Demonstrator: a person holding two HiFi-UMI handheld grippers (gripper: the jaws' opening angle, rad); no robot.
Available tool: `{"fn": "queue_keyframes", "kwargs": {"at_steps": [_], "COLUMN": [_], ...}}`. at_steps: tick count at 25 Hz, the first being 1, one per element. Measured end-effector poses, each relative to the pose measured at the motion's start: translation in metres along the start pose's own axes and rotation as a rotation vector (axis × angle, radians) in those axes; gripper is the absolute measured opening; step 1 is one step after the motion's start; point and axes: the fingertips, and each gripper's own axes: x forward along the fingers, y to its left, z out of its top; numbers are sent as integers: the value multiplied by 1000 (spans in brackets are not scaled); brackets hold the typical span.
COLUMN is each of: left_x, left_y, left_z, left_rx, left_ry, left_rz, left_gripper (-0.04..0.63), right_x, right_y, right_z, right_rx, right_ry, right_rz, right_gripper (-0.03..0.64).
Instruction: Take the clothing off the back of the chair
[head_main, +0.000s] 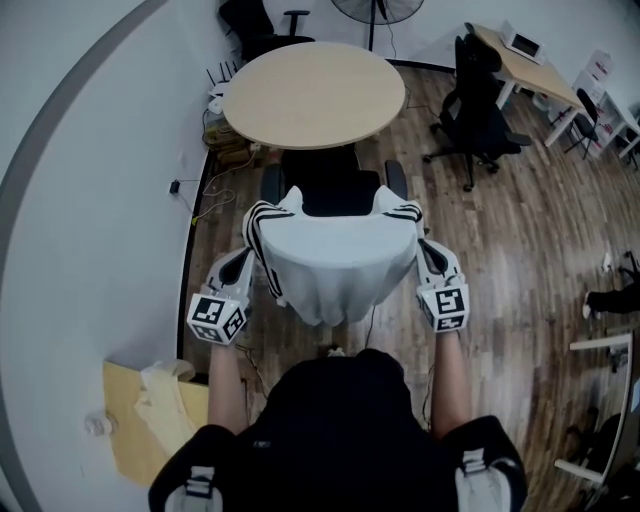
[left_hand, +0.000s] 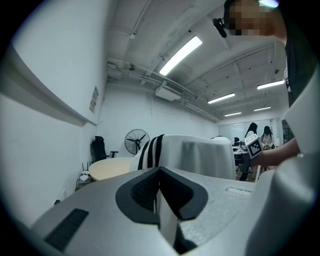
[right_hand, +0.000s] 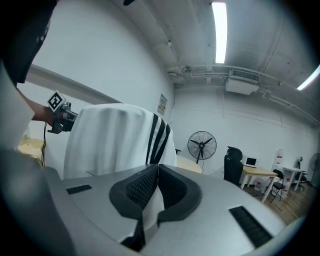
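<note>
White jacket with black-striped sleeves hangs draped over the back of the black office chair, at the centre of the head view, just below the round table. My left tool sits at the jacket's left edge and my right tool at its right edge. In each gripper view I see the jaws pinched together on a fold of the white fabric, with the draped bulk rising just beyond them.
</note>
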Motion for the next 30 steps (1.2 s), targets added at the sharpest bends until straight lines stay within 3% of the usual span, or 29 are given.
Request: {"fn": "queue_keyframes", "kwargs": {"at_steps": [7,11,17,22,30], "left_x": [-1,2,9,19,43], "left_y": [17,19,26,26,29], "left_z": [7,5,7,11,5], "left_rx": [6,2,11,21,58], "left_ry": [-28,-31,-46,-49,19], "left_rz": [39,38,81,59,7], "left_gripper": [2,2,58,98,146], "right_x": [-3,0,9,17,30], "right_y": [-11,-16,-19,-19,-13], "right_z": [9,8,11,12,14], "right_rx": [9,6,-7,-5,-11], "right_ry": [-25,-12,-27,-20,-15], "right_rz": [-46,-61,-40,-22,14], "right_gripper": [0,49,77,78,83]}}
